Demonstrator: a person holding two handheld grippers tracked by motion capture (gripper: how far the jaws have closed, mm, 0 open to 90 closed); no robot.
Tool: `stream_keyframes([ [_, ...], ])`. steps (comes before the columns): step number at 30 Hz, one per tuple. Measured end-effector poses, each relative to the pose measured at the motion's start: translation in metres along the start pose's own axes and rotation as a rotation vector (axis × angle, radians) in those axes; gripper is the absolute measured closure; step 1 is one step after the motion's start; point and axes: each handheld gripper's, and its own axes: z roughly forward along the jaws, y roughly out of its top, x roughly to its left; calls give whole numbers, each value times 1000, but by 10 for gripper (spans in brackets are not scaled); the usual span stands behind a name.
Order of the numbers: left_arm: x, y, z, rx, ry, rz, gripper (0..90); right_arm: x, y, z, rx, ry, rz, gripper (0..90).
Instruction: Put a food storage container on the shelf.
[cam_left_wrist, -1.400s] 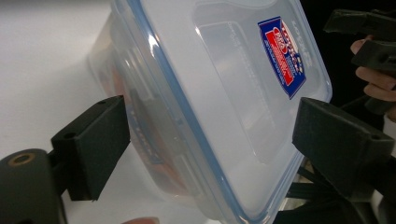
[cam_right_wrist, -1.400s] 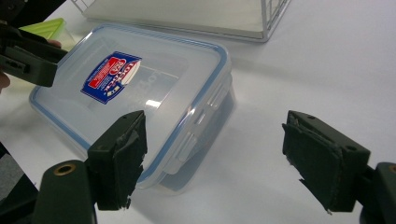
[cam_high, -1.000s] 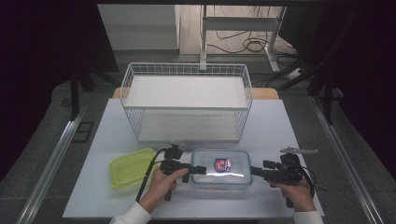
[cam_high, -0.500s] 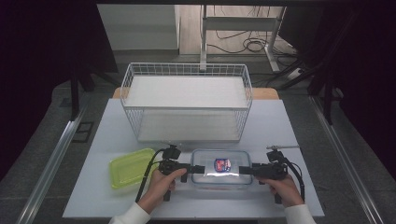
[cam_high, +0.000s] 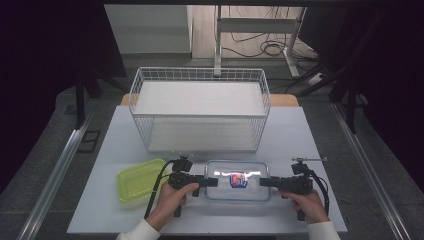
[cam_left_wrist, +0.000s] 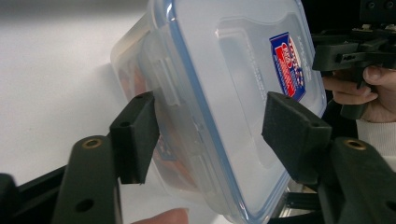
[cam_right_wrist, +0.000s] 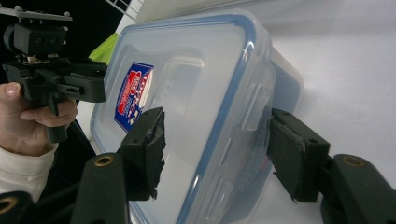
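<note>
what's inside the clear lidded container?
Through the wall of the clear container, the left gripper view shows something reddish-orange low inside; what it is can't be told. The frosted lid and its label cover the rest from above.

the right hand-held gripper (cam_high: 265, 182) moved in from the table's right edge toward the clear lidded container (cam_high: 238, 180) until its open jaws straddled the container's right end, opposite the left hand-held gripper (cam_high: 212, 182), and the right hand (cam_high: 307, 204) followed inward.
</note>
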Motion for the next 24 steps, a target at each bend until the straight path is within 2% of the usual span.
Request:
stream_keyframes([
  [5, -4, -8, -7, -24, -14, 35, 430, 6, -9, -8, -39, 5, -43, 442],
  [8, -7, -11, -11, -21, -5, 83, 449, 9, -13, -11, -56, 11, -62, 459],
  [12, -8, -14, -14, -23, -18, 121, 470, 11, -18, -14, -66, 16, -89, 471],
  [15, -7, -15, -16, -29, -30, 121, 498, 12, -19, -16, -72, 18, -102, 486],
  [16, -5, -17, -16, -38, -47, 108, 503, 12, -21, -16, -78, 25, -105, 487],
  [17, -4, -17, -17, -36, -49, 119, 504, 12, -21, -16, -82, 24, -106, 487],
  [24, -9, -21, -17, -52, -28, 130, 503, 14, -25, -18, -97, 18, -120, 490],
])
